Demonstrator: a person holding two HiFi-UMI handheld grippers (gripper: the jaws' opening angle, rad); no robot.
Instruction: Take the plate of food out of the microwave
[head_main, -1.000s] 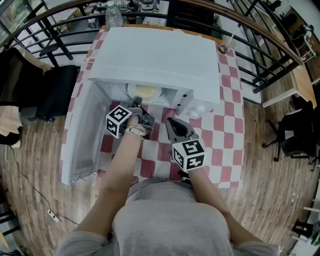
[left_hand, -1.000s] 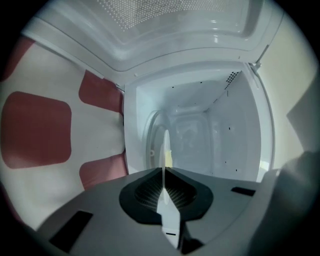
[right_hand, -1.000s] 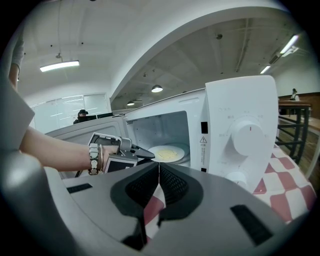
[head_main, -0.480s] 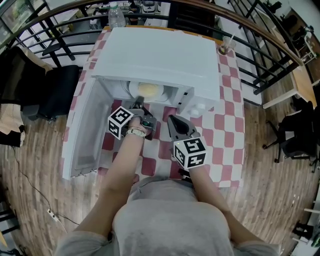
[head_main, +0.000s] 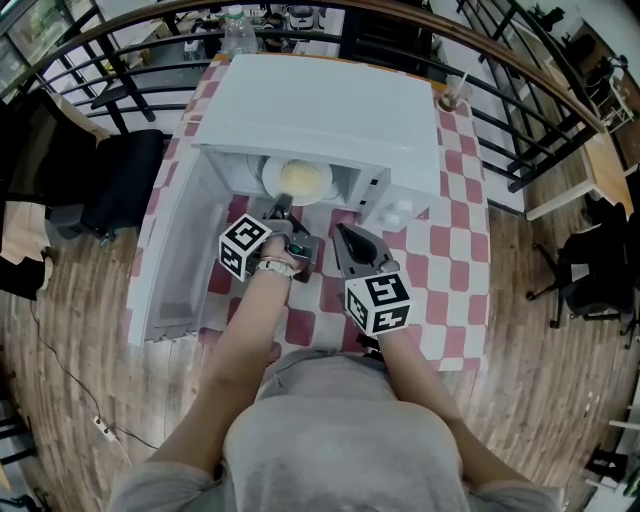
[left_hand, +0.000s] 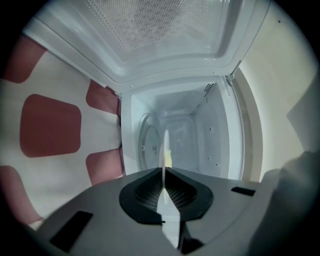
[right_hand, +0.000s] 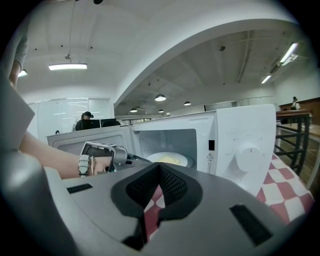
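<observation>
A white plate (head_main: 300, 180) with yellow food (head_main: 303, 178) lies at the mouth of the open white microwave (head_main: 320, 110). My left gripper (head_main: 283, 208) is shut on the plate's near rim. In the left gripper view the plate (left_hand: 164, 150) runs edge-on as a thin white line between the closed pads of the left gripper (left_hand: 164, 187), with the cavity behind. My right gripper (head_main: 340, 233) hovers shut and empty over the checked table, to the right of the left one. The right gripper view shows the right gripper (right_hand: 159, 175), the plate (right_hand: 167, 159) in the cavity and the left gripper (right_hand: 102, 152).
The microwave door (head_main: 175, 250) hangs open to the left. The control panel with its dial (right_hand: 248, 156) is right of the cavity. A plastic cup (head_main: 450, 92) and a bottle (head_main: 238, 30) stand at the table's (head_main: 440, 280) far edge. A black chair (head_main: 110, 180) is at left.
The plate shows more from under the microwave's top than a second ago. Both grippers have risen slightly; the left one keeps its hold on the rim.
</observation>
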